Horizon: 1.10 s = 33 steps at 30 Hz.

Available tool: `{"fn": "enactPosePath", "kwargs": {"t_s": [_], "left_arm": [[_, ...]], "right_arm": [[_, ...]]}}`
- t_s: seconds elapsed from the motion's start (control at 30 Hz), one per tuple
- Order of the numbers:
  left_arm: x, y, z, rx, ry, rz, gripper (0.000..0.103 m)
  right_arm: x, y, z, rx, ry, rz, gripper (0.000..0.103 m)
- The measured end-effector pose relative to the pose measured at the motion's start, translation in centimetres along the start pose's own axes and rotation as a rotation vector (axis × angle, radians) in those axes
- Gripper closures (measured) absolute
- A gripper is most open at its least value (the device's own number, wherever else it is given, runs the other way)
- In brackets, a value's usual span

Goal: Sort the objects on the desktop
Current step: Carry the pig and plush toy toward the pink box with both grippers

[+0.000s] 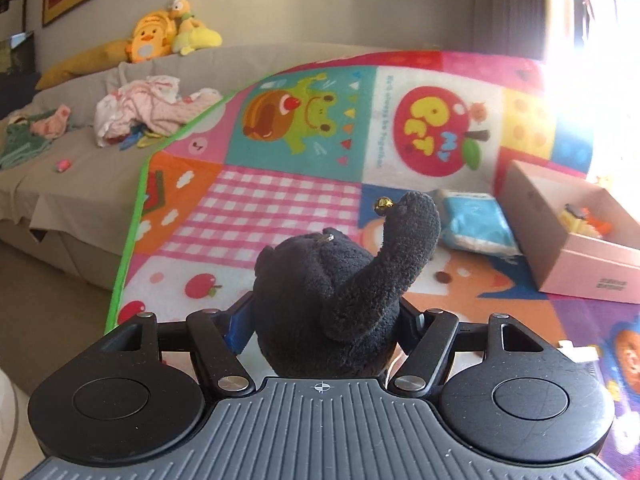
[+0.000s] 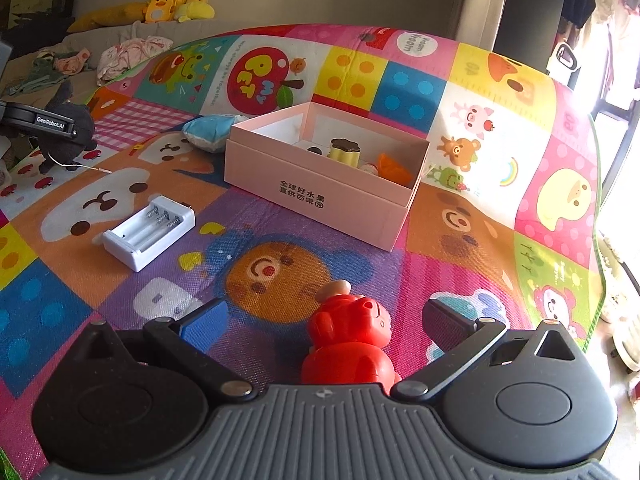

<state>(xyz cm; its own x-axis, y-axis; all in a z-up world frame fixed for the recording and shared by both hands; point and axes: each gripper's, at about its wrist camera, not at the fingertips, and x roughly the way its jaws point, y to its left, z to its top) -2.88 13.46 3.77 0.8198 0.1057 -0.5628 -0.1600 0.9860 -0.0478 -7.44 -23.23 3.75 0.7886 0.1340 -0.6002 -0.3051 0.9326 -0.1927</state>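
Left wrist view: left gripper point(image 1: 320, 316) holds a black plush toy point(image 1: 320, 300) at lower centre of frame, jaws closed in on its body from both sides, blue pad of one finger showing at the plush's left flank. One fuzzy limb sticks up toward centre frame with a small gold bell point(image 1: 381, 202) at its tip. The body bulges above the jaws, so the hold looks to be low on its soft body; it may squash and slip.

The pink box point(image 1: 568, 240) sits at right edge of that view, open top, on the colourful play mat point(image 1: 280, 200). Likely the sorting bin, since small things already lie inside. A blue tissue pack point(image 1: 476, 220) lies just left of the box, touching or nearly so; cannot tell which.

Right wrist view: right gripper point(image 2: 324, 320) at bottom centre, jaws wide, a red plastic figure point(image 2: 352, 340) lying between them on the mat. Pads stand clear of it on both sides, so not gripped yet. It sits closer to the right-hand finger than the left.

Same view, box at centre frame; inside it a yellow pudding-shaped toy point(image 2: 344, 152) and an orange piece point(image 2: 394, 168). White battery charger point(image 2: 150, 230) lies at left of centre, apart from the box, unsorted. Left gripper with the plush shows at far left edge.

Judgement: the plush is ready to carry to the box; the red figure is next.
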Motion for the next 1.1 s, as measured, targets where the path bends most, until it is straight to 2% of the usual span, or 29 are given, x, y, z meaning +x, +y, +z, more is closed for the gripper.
{"fn": "enactPosePath", "kwargs": {"t_s": [0.13, 0.27, 0.37, 0.47, 0.53, 0.57, 0.67, 0.7, 0.9, 1.0, 1.1], "left_arm": [[-3.8, -1.7, -1.1, -0.016, 0.013, -0.194, 0.030], [-5.5, -5.2, -3.1, 0.048, 0.066, -0.346, 0.030], [-6.3, -7.5, -4.0, 0.086, 0.093, -0.434, 0.030], [-6.9, -9.2, -4.5, 0.120, 0.085, -0.490, 0.030], [-7.1, -10.0, -4.9, 0.139, 0.089, -0.512, 0.029], [-7.1, -10.3, -5.1, 0.146, 0.093, -0.519, 0.029], [-7.1, -10.7, -5.5, 0.158, 0.110, -0.530, 0.029], [-7.2, -10.8, -5.6, 0.161, 0.112, -0.533, 0.029], [-8.3, -10.8, -4.9, 0.176, 0.086, -0.535, 0.029], [-9.2, -10.9, -2.6, 0.194, 0.029, -0.541, 0.029], [-10.4, -11.8, 1.0, 0.233, -0.094, -0.541, 0.029]], "right_arm": [[-0.5, -0.2, -0.1, 0.007, -0.016, -0.004, 0.000], [0.6, -0.5, 0.1, 0.035, 0.025, -0.002, 0.003], [2.1, -0.6, 0.2, 0.044, 0.095, -0.011, 0.010], [3.0, -1.1, -0.1, 0.077, 0.147, -0.006, 0.012], [3.3, -1.6, -0.4, 0.111, 0.172, 0.000, 0.014], [3.5, -1.7, -0.4, 0.125, 0.183, 0.007, 0.023], [3.2, -1.8, -0.4, 0.139, 0.191, 0.037, 0.042], [3.1, -1.7, -0.3, 0.126, 0.191, 0.036, 0.052], [1.1, -2.1, 0.7, 0.129, 0.162, 0.064, 0.052], [-1.9, -3.8, 3.2, 0.169, 0.051, 0.075, 0.052], [-4.9, -5.8, 6.3, 0.193, -0.070, 0.080, 0.052]]}}
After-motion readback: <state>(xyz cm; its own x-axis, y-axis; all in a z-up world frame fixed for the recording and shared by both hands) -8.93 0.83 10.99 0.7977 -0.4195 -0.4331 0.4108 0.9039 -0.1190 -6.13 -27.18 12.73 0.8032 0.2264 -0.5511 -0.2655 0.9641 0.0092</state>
